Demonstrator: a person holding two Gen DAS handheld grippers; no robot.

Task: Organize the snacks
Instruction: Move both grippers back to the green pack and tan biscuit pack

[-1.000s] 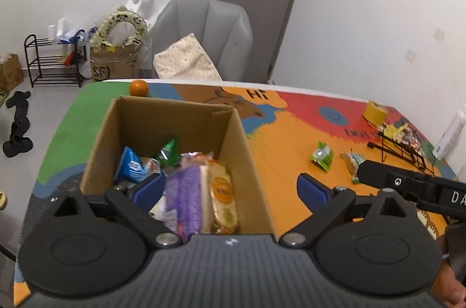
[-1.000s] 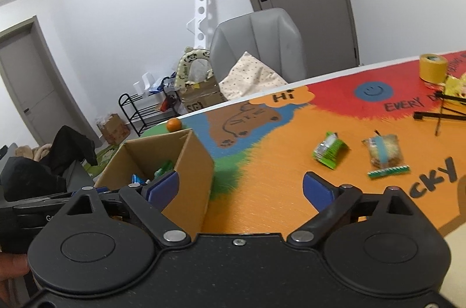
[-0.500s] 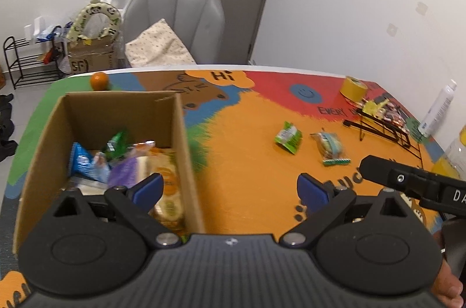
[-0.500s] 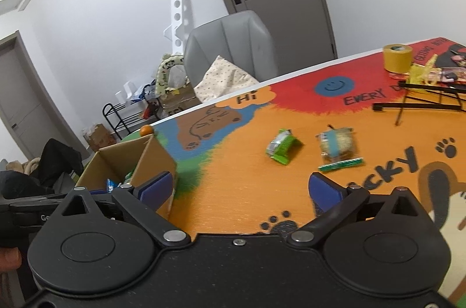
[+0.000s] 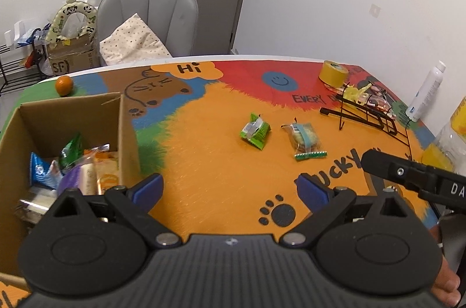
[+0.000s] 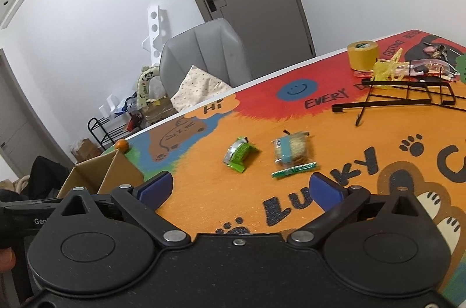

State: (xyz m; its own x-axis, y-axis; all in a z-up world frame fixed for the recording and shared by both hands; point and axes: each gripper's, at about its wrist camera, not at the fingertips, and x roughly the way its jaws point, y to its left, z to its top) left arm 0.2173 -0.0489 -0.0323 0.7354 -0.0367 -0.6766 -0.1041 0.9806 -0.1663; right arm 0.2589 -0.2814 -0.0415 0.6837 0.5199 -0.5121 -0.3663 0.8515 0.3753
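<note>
Closing carelessly, the right gripper (image 6: 241, 188), jaws wide and empty like the left gripper (image 5: 230, 187), could shove the green packet (image 6: 239, 154) at twelve o'clock across the slick surface (image 6: 335, 139).

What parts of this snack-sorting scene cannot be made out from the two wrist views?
- Cardboard box: in the left wrist view its near end is hidden by the left gripper.
- Box contents: in the right wrist view, hidden behind its wall.
- Clear bottle: cut off by the left view's right edge.
</note>
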